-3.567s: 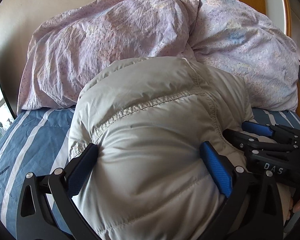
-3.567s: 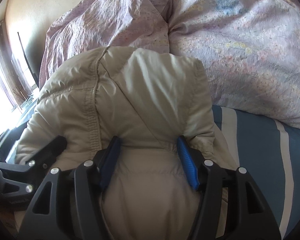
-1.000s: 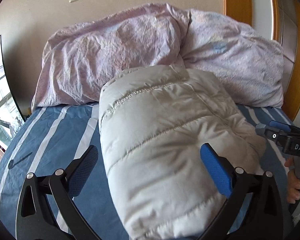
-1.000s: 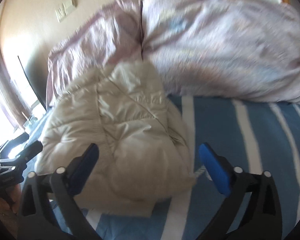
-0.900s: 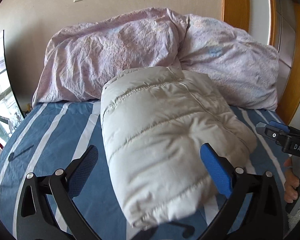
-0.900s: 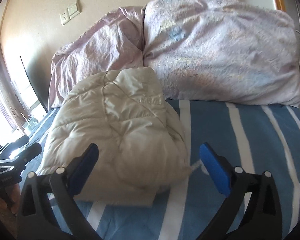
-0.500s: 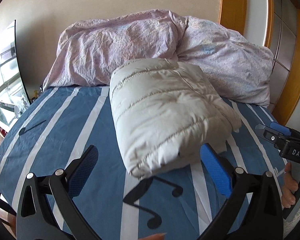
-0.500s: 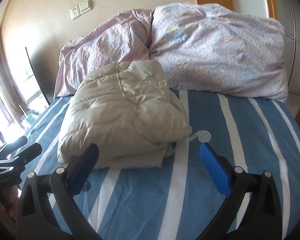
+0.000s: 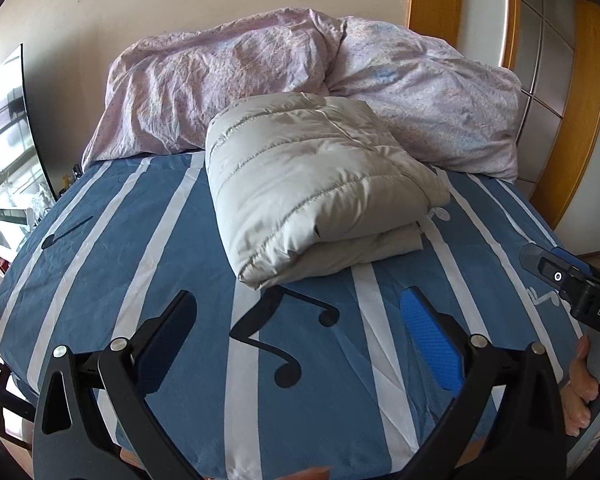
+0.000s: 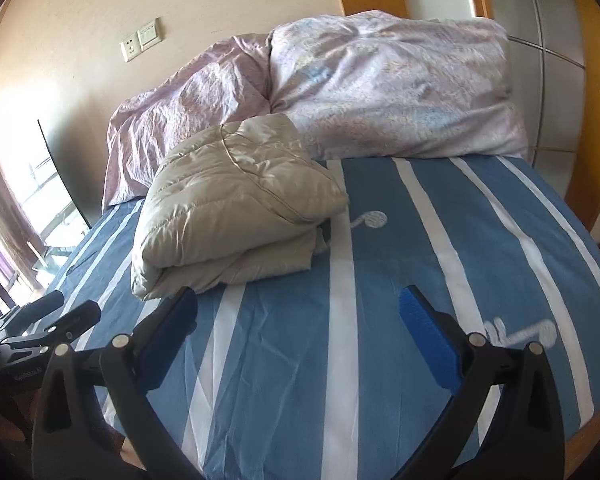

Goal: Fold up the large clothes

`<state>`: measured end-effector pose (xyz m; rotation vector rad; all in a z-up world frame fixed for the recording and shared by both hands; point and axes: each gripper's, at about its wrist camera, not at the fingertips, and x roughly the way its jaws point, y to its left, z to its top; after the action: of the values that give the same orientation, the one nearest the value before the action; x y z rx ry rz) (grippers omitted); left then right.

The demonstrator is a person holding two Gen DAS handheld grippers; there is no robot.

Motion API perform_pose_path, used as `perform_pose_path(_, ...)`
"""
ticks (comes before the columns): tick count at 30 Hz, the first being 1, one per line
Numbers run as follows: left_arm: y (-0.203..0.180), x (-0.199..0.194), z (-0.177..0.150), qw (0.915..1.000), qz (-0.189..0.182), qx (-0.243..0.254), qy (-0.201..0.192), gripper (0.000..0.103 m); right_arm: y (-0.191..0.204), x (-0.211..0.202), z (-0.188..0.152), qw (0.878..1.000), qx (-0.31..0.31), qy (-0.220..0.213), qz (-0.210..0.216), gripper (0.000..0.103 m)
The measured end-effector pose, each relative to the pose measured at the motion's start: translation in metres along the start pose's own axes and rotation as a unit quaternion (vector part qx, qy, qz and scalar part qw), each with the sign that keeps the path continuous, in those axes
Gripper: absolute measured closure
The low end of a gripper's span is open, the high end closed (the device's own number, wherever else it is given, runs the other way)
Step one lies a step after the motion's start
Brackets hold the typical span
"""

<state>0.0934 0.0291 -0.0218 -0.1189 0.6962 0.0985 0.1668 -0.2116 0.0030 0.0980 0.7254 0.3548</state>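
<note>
A beige quilted down jacket [image 9: 312, 184] [image 10: 236, 204] lies folded into a thick bundle on the blue striped bed [image 9: 140, 280] [image 10: 440, 280], its far end against the pillows. My left gripper [image 9: 298, 332] hovers open over the near part of the bed, well short of the jacket, with nothing between its fingers. My right gripper [image 10: 298, 332] is also open and holds nothing, back from the jacket's near right side. In the left wrist view the right gripper [image 9: 572, 284] shows at the right edge, held by a hand [image 9: 580, 392].
Two crumpled lilac pillows [image 9: 228, 80] [image 10: 396, 92] are piled against the wall at the head of the bed. A wooden frame [image 9: 580, 128] stands to the right. A dark screen [image 9: 4, 128] and a window lie to the left.
Both grippers let go of the jacket, opened wide and drew back toward the foot of the bed. The folded jacket stays where it was set against the pillows.
</note>
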Motion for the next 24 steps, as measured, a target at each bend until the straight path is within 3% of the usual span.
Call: perform_pose_path(24, -0.009, -0.028, -0.020, 1.0000, -0.004, -0.002, 0.002, 0.001, 0.012, -0.044, -0.020, 0.999, -0.038, -0.008, -0.019, 0.002)
